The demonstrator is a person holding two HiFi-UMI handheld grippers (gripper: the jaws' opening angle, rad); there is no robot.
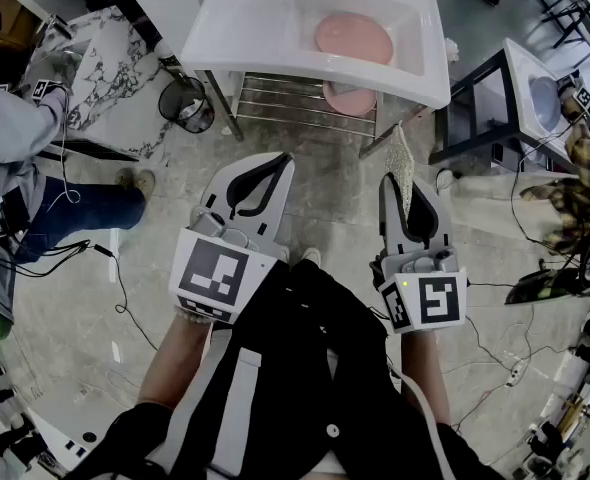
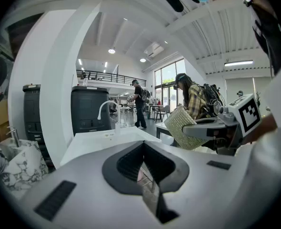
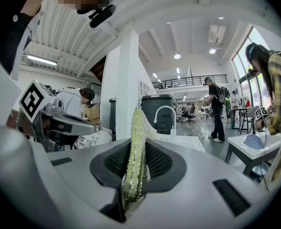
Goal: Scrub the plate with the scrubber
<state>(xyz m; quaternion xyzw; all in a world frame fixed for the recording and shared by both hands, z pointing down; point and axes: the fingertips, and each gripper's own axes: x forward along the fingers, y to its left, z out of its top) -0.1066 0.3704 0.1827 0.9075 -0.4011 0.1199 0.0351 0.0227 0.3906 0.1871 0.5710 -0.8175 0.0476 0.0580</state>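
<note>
Plate [image 1: 353, 38], pink, is seen lying flat in the basin of the white sink [image 1: 225, 28] at the top of the head view. Scrubber [image 1: 401, 156], a pale yellowish mesh pad, is clamped edge-on btwn the jaws of the R gripper [image 1: 399, 190]. The jaws are closed onto it as far as the pad allows, & its upper part sticks out past the tips. L gripper [image 1: 273, 171] is shown w/ jaws fully together & nothing held btwn them. Both tools are held side by side low over the floor [image 1: 325, 188] in front of the sink, well apart from the plate. A 2nd pink dish [image 1: 350, 98] is set on the wire shelf [image 1: 275, 93] under the sink. A black mesh bin [image 1: 187, 105] is stood on the floor near the sink's legs at view left, beside a marble-patterned counter [image 1: 115, 63]. A person [image 1: 20, 168] in a grey top & blue jeans is seen at the view's left edge. Another white sink stand [image 1: 520, 93] is placed at view right
</note>
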